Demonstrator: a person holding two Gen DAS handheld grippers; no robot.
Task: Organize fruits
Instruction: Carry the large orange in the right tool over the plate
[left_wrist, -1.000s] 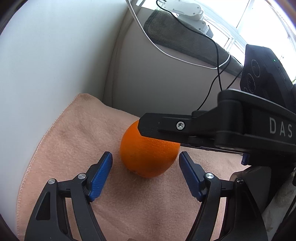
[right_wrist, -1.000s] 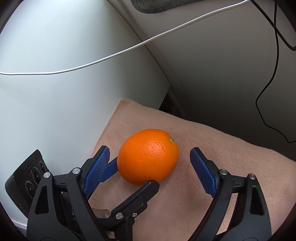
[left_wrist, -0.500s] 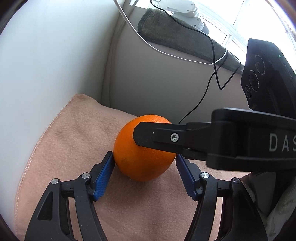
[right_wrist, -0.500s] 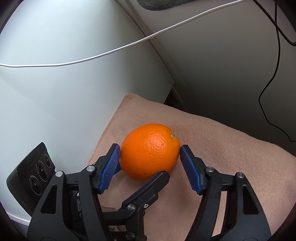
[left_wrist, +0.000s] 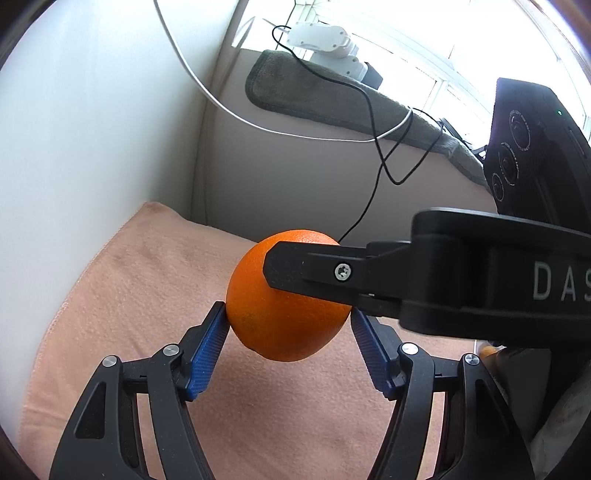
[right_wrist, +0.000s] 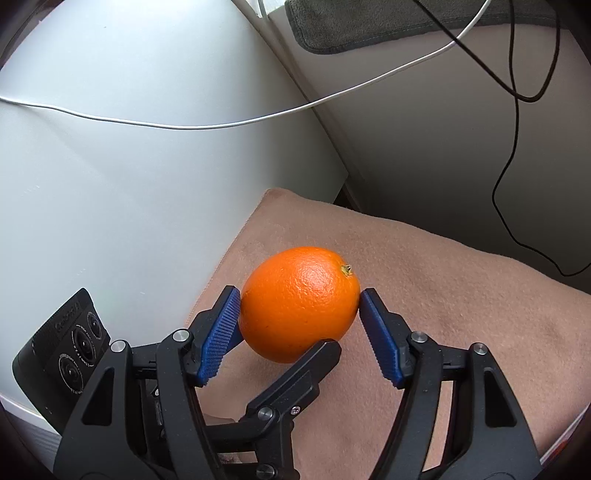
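Note:
One orange (left_wrist: 284, 332) (right_wrist: 299, 299) is caught between both grippers at once. In the left wrist view my left gripper (left_wrist: 287, 324) has its blue pads pressed on the fruit's left and right sides. A black finger (left_wrist: 306, 269) of the right gripper crosses in front of its top. In the right wrist view my right gripper (right_wrist: 298, 312) is shut on the same orange, stem end toward the right pad. A finger (right_wrist: 314, 358) of the left gripper reaches under it. The orange hangs slightly above the peach cloth (left_wrist: 140, 295) (right_wrist: 461, 302).
A white rounded wall (right_wrist: 129, 184) stands close on the left of the cloth. Behind is a beige ledge with a grey towel (left_wrist: 317, 99), a white power strip (left_wrist: 321, 40), and a white cable (right_wrist: 221, 123) and a black cable (right_wrist: 513, 147) hanging down.
Both grippers closed from open around the orange onto its sides. The orange then rose off the cloth together with both grippers.

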